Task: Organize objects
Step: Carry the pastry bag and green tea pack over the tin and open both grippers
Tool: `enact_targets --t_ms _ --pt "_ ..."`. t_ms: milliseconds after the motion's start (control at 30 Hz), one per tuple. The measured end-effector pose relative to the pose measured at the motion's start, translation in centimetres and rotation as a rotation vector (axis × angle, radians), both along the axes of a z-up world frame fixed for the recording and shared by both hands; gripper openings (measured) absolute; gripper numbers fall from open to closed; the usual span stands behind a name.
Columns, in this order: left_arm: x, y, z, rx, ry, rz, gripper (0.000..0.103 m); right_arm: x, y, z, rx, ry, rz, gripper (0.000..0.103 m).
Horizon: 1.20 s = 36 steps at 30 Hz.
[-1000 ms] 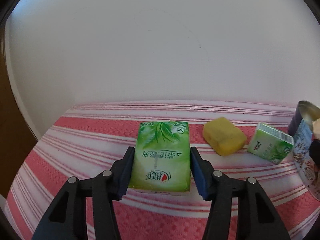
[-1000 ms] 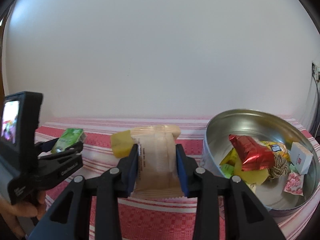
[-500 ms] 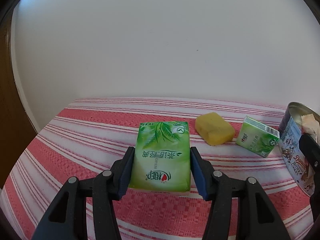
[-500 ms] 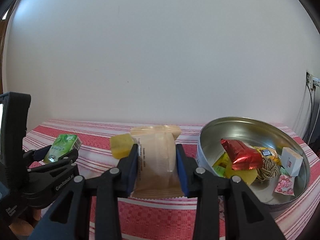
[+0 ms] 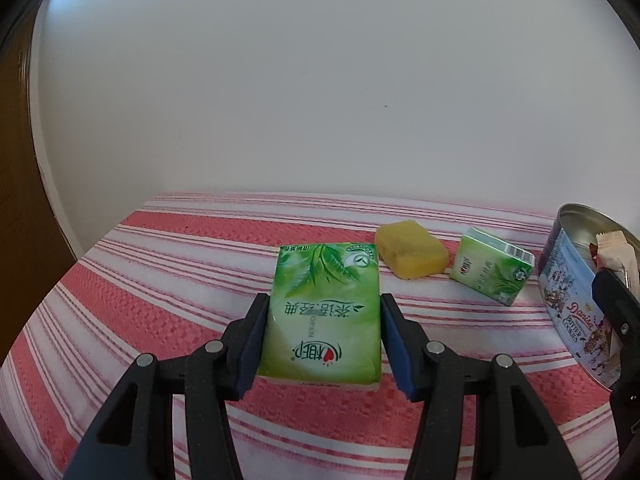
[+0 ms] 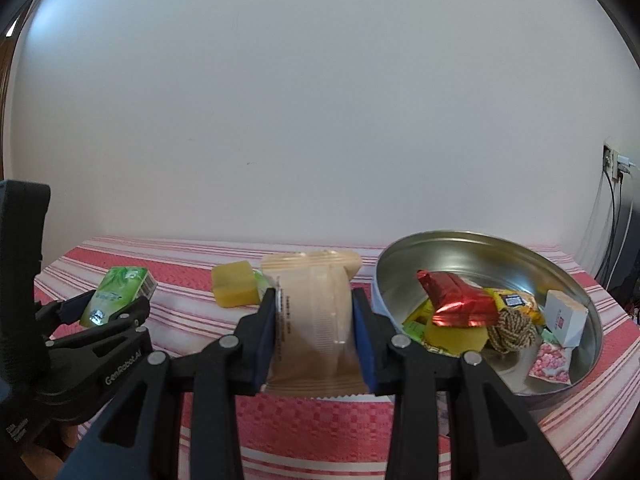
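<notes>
Closer now, the "Danisa Butter Cookies" tin (image 5: 576,312); left fingers (image 5: 256,336) clamp green tissues (image 5: 324,312), right fingers (image 6: 362,340) a beige packet (image 6: 314,320).

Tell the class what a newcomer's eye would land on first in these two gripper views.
Probably the green tissue pack clamped in the left gripper above the red-striped cloth. Next, the beige snack packet in the right gripper, beside the open cookie tin with its shiny red wrapper.
</notes>
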<state>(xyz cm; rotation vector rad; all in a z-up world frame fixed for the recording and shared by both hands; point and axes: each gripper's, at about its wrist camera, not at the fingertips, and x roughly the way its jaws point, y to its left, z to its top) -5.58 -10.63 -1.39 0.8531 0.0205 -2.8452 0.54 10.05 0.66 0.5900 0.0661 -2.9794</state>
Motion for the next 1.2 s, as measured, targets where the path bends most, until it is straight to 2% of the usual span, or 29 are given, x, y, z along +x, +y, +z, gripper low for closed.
enact_targets --t_ms 533,1200 --pt "1.5 3.2 0.2 0.012 -0.004 -0.024 0.057 2.4 2.3 0.5 0.019 0.024 -0.031 0.036" --pt "2.8 7.3 1.0 0.017 0.021 -0.071 0.057 4.2 5.9 1.9 -0.005 0.062 -0.083 0.036"
